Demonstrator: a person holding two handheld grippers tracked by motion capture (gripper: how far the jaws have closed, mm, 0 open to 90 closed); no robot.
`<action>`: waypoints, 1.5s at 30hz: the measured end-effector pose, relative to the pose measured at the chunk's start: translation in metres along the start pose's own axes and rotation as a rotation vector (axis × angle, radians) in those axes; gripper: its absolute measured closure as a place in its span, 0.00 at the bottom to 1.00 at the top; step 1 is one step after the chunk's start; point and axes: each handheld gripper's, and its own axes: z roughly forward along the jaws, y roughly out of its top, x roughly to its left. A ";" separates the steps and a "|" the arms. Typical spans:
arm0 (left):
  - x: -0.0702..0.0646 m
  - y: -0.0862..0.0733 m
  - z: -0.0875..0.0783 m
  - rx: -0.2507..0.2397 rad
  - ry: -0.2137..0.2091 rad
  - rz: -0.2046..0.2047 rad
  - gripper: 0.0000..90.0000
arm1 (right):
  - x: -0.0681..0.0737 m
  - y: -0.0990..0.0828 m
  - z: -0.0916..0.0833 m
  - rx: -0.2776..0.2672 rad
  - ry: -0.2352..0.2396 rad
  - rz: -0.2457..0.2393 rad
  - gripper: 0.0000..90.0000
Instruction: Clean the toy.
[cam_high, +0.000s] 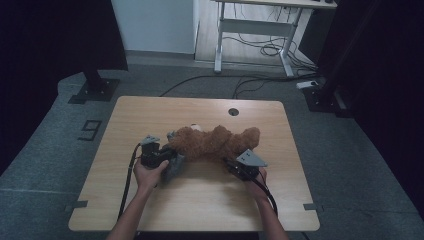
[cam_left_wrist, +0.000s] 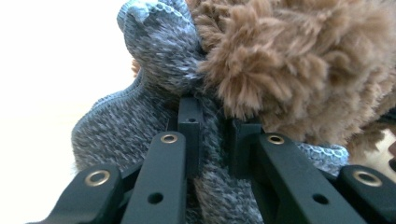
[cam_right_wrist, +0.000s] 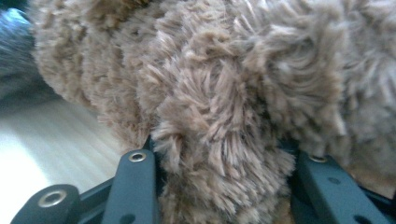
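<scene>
A brown plush teddy bear lies on its side in the middle of the wooden table. A grey knitted garment hangs at its left end. My left gripper is shut on that garment; in the left gripper view the pads pinch a fold of grey knit at the left gripper, with the bear's fur just above. My right gripper is at the bear's lower right side. In the right gripper view its jaws close on a thick tuft of the bear at the right gripper.
A round cable hole sits near the table's far edge. Beyond the table, a white desk frame stands on the floor with loose cables under it. Dark stand bases flank the table's far corners.
</scene>
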 end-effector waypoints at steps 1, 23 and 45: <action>0.002 -0.002 0.001 0.007 -0.003 -0.002 0.86 | -0.001 -0.002 0.002 0.013 -0.002 -0.004 0.61; -0.061 0.052 -0.023 -0.076 -0.061 0.149 0.83 | 0.015 -0.030 -0.025 0.083 0.061 -0.048 0.38; -0.058 -0.006 -0.016 -0.081 -0.127 0.115 0.84 | -0.012 0.020 -0.079 0.040 0.138 0.214 0.16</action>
